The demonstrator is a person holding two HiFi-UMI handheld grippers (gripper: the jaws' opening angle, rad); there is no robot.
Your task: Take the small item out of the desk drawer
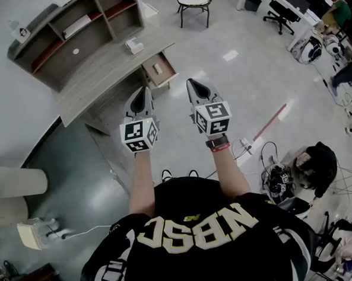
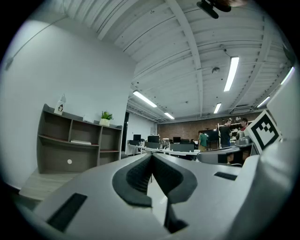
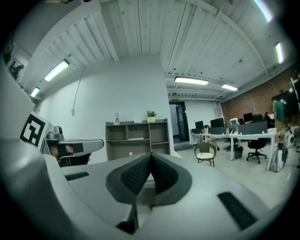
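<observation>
While the drawer point(image 1: 159, 69) under the right end of the surface point(image 1: 101, 76) stands pulled out, the head view suggests the approach is the step in hand: the left gripper point(image 1: 141, 92) and right gripper point(image 1: 191, 83) hang side by side, well short of it. A small pale item point(image 1: 157, 67) lies inside, too small to identify. Next, one gripper likely must reach forward and open over it. In the left gripper view the jaws meet with nothing between them, and a shelf unit point(image 2: 79, 145) stands ahead. In the right gripper view the jaws likewise press together, holding nothing
</observation>
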